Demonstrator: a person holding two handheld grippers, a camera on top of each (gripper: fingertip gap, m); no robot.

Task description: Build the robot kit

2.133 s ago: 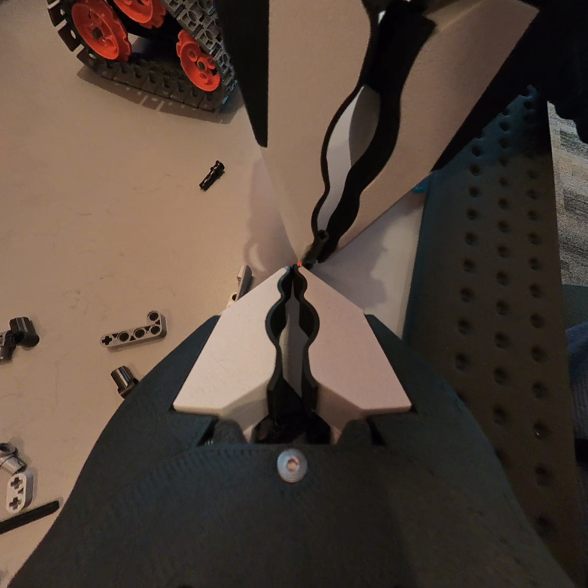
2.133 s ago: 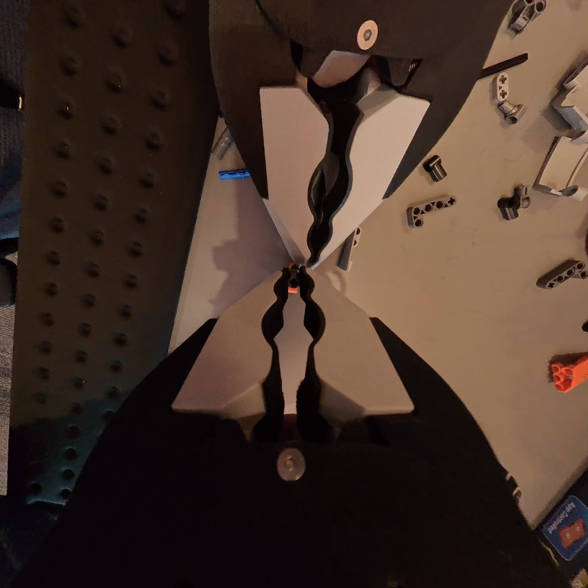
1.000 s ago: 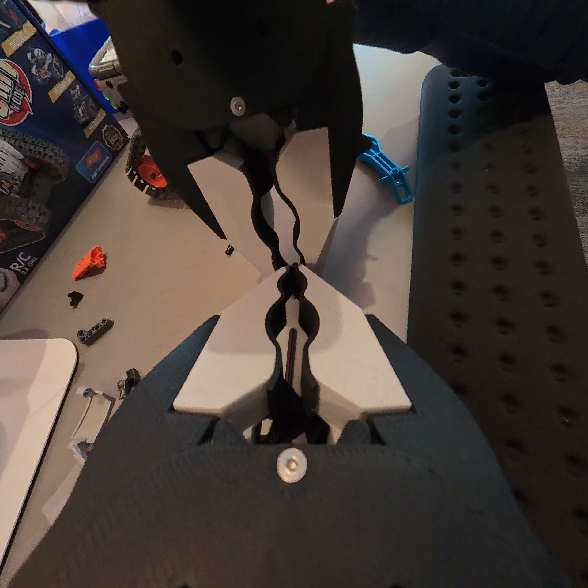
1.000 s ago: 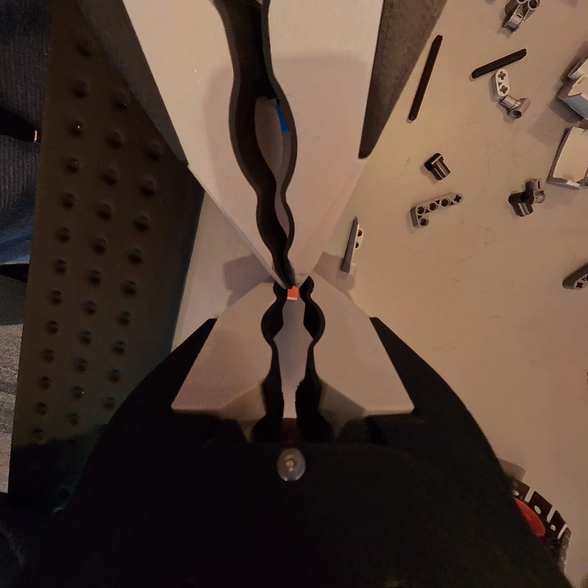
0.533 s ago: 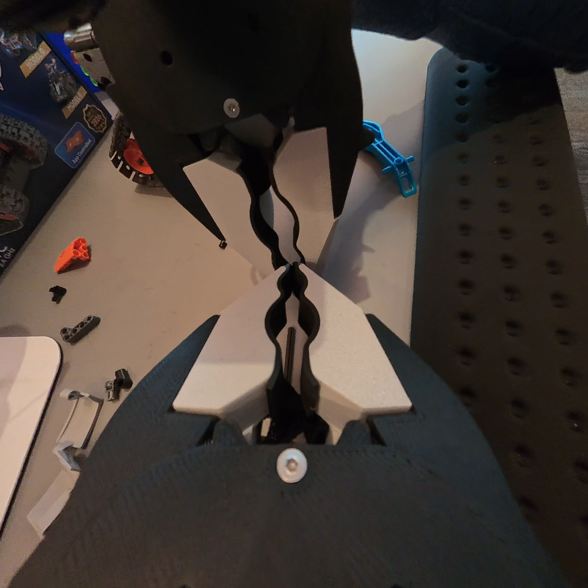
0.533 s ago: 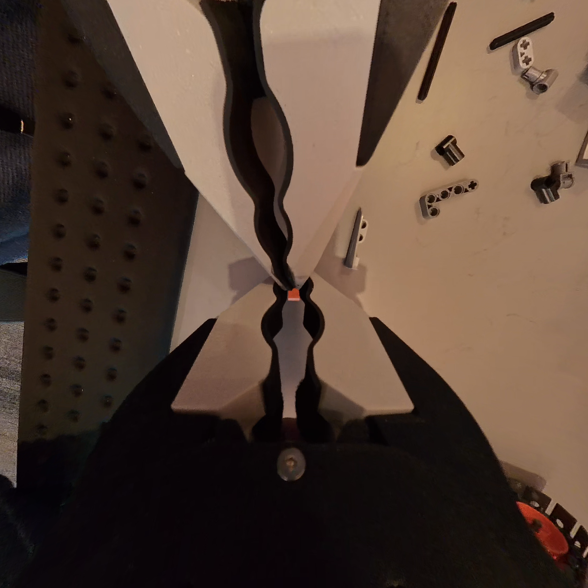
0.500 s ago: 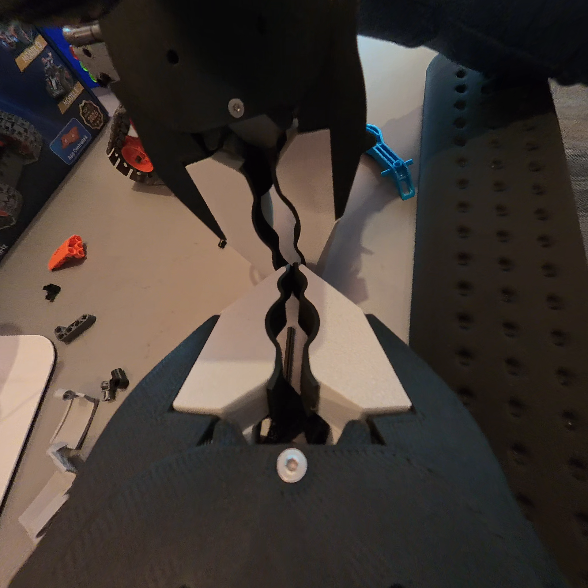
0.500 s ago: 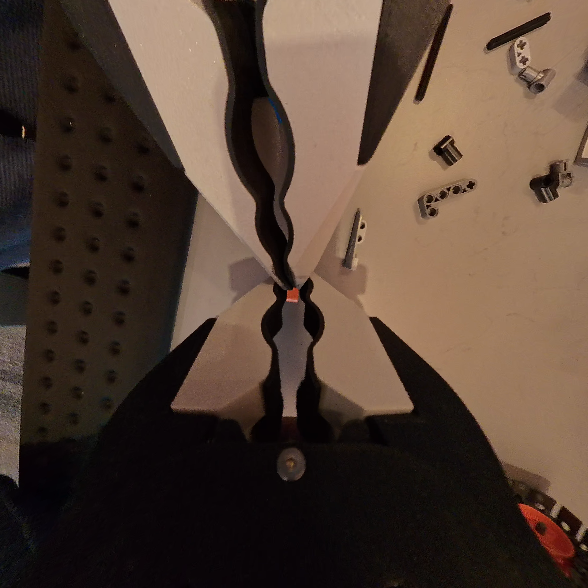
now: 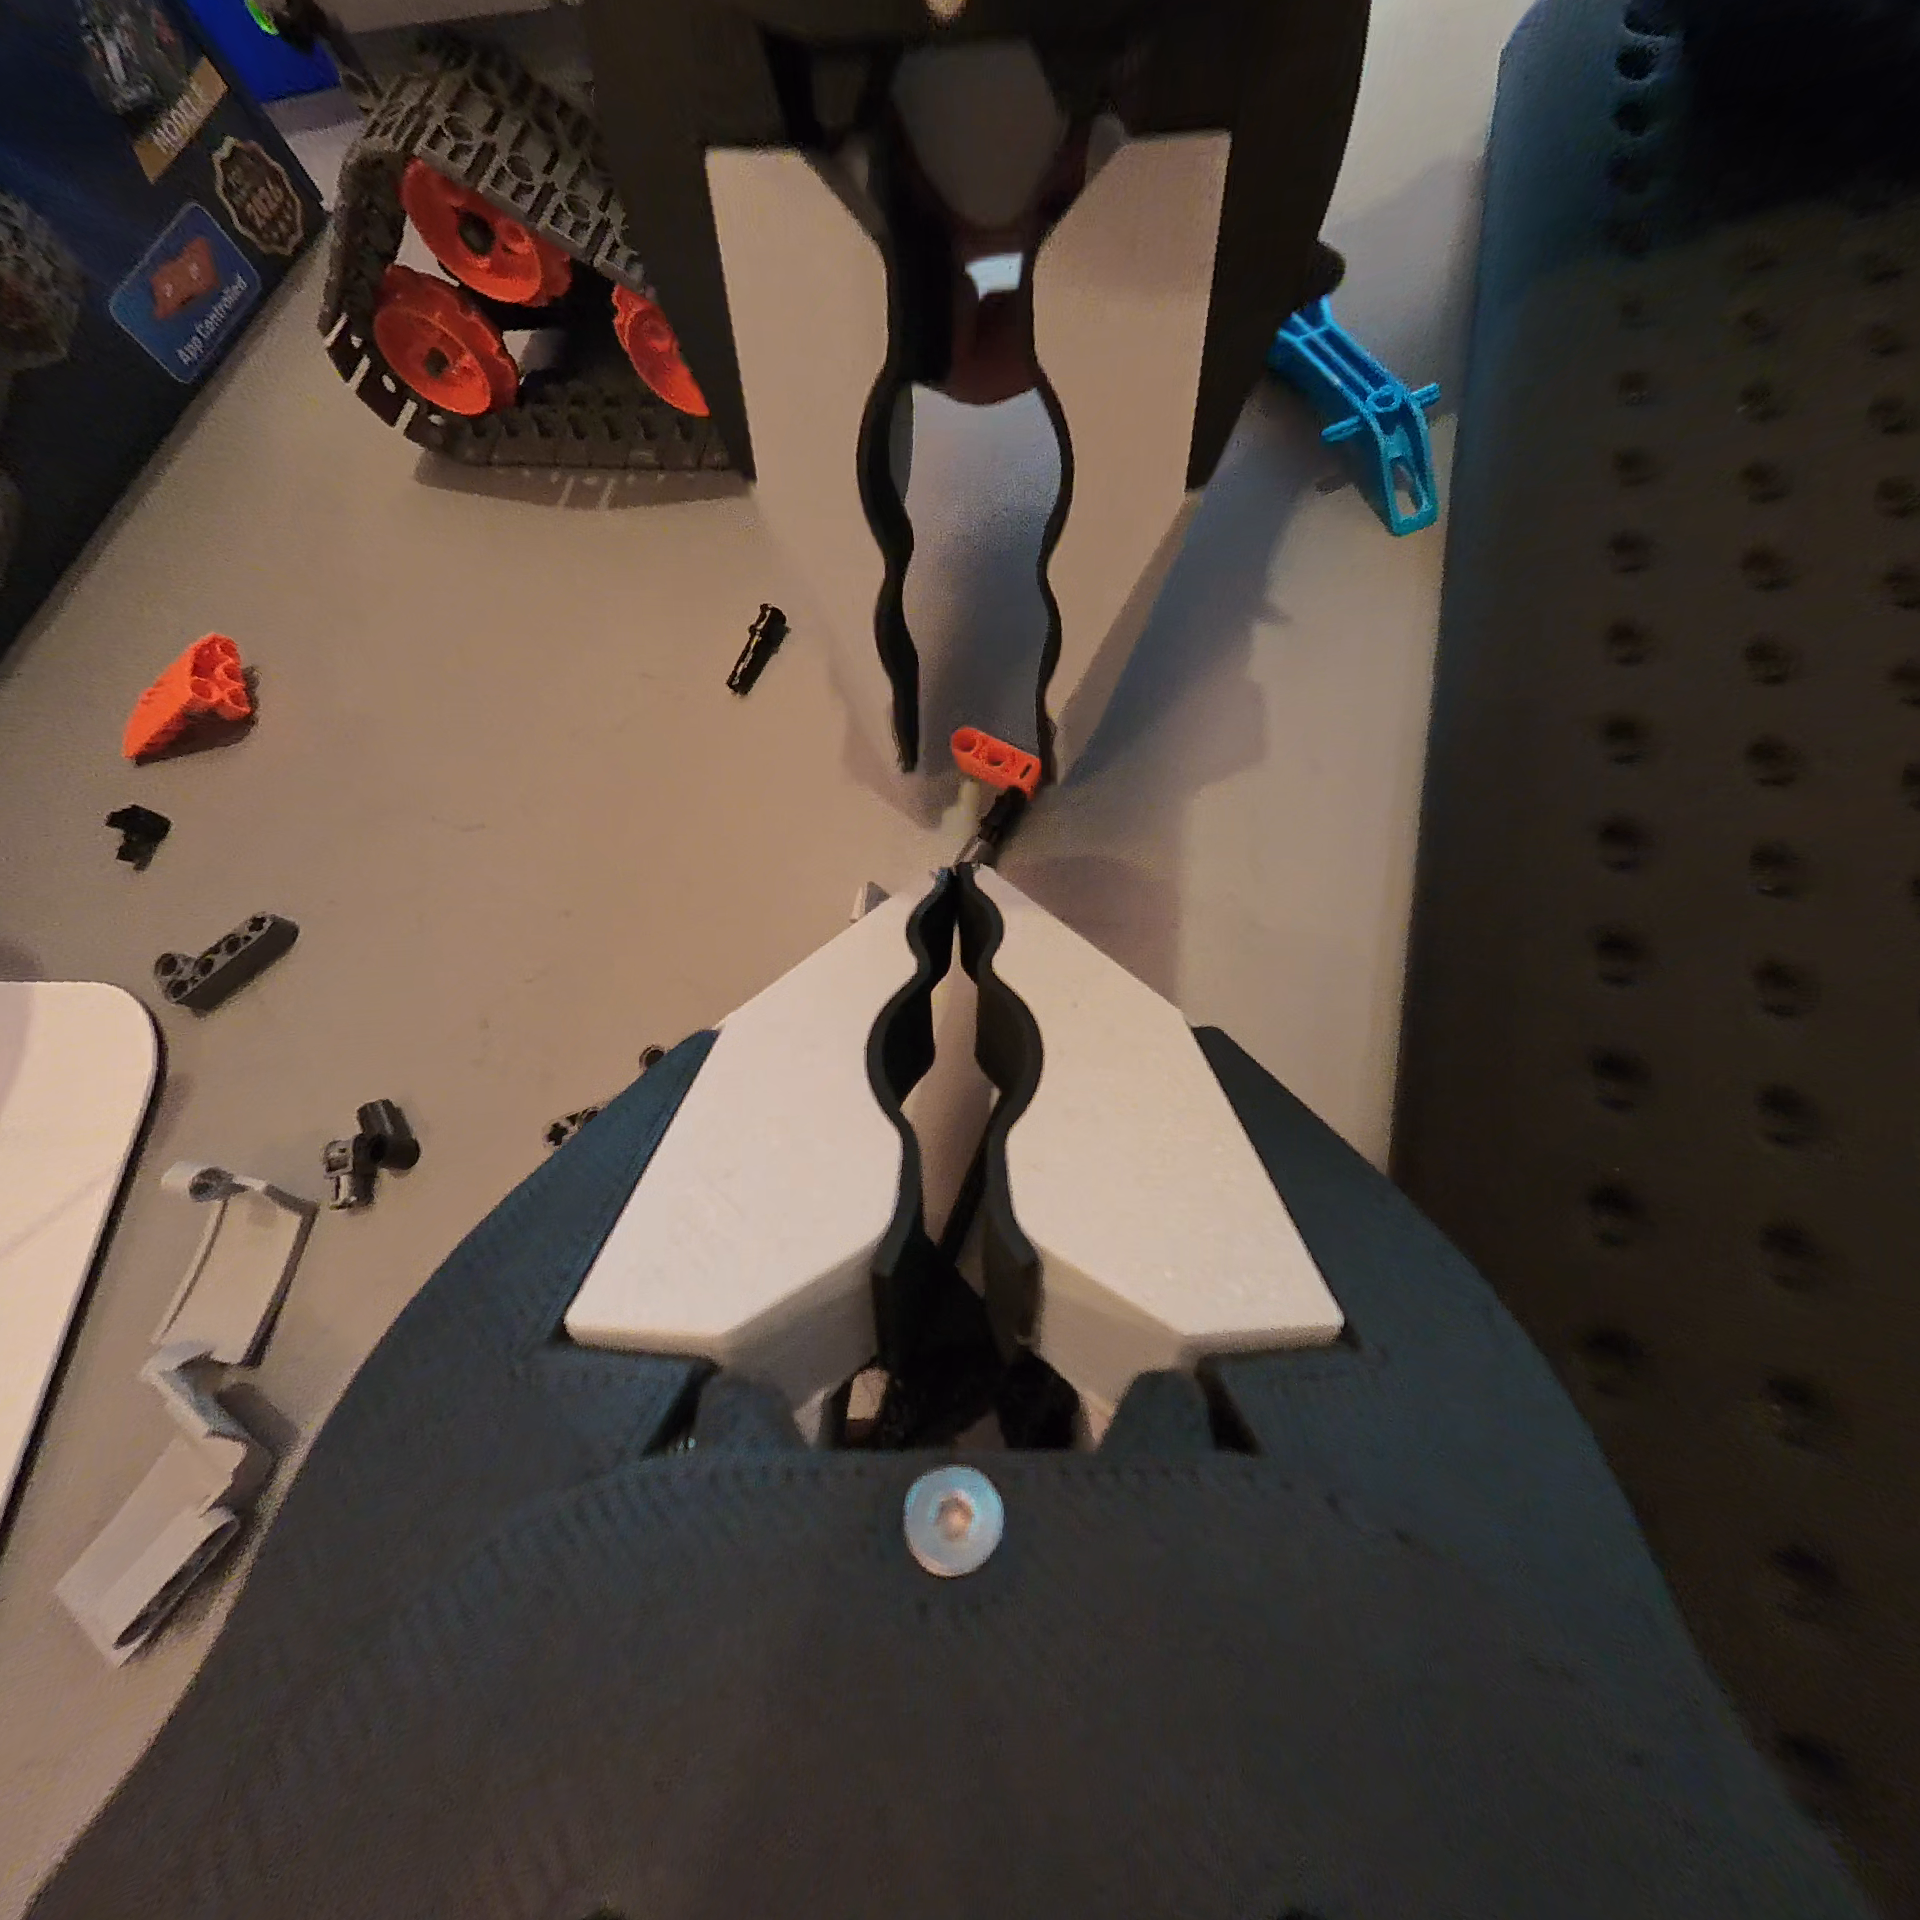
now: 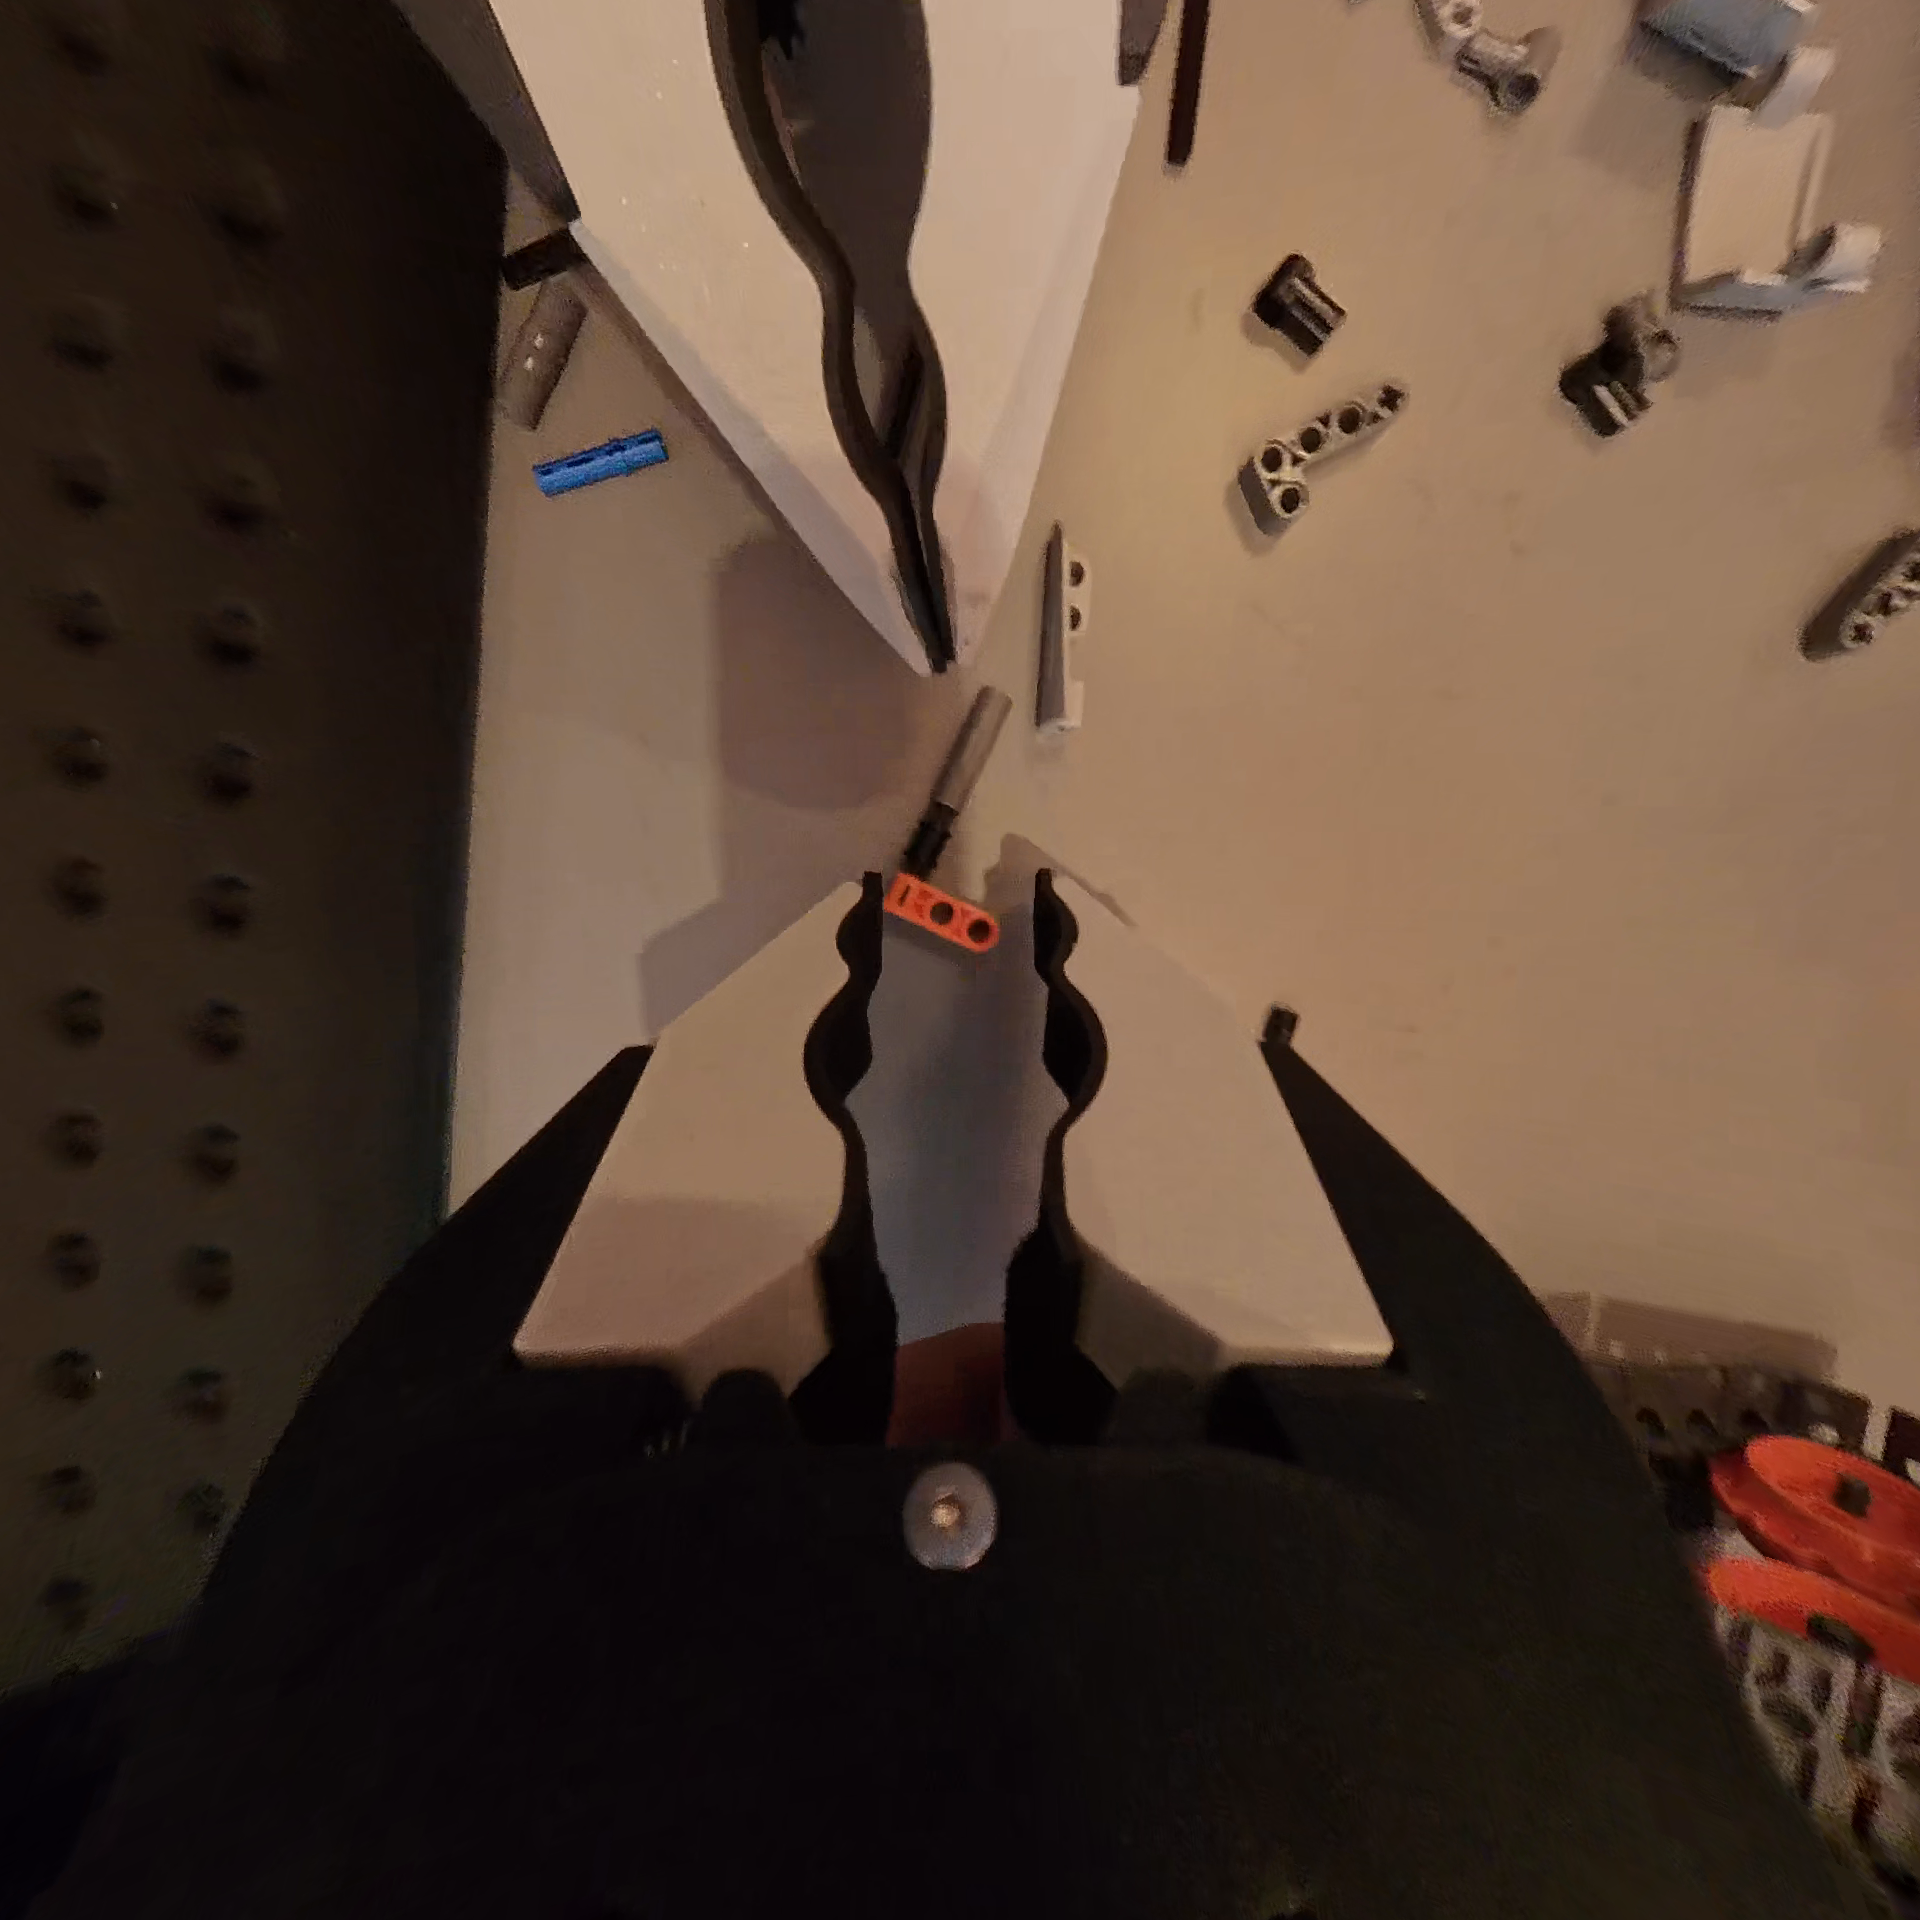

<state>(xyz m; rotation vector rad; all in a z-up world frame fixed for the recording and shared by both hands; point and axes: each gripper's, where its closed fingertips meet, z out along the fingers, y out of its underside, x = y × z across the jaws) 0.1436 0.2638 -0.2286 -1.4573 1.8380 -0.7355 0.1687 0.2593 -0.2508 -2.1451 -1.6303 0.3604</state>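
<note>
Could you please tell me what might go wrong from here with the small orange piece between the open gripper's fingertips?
1. The orange beam lies askew between the open right gripper fingertips, so closing may pinch a corner and flick it away.
2. Its pin points at the shut left gripper; a nudge there could push the pieces apart.
3. The table edge beside the perforated pad is close; a knocked piece might drop off.

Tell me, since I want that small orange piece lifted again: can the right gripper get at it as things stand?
Probably yes. The right gripper is open and the orange piece lies on the table right between its fingertips, nothing over it. The left gripper, shut, sits just beyond.
</note>
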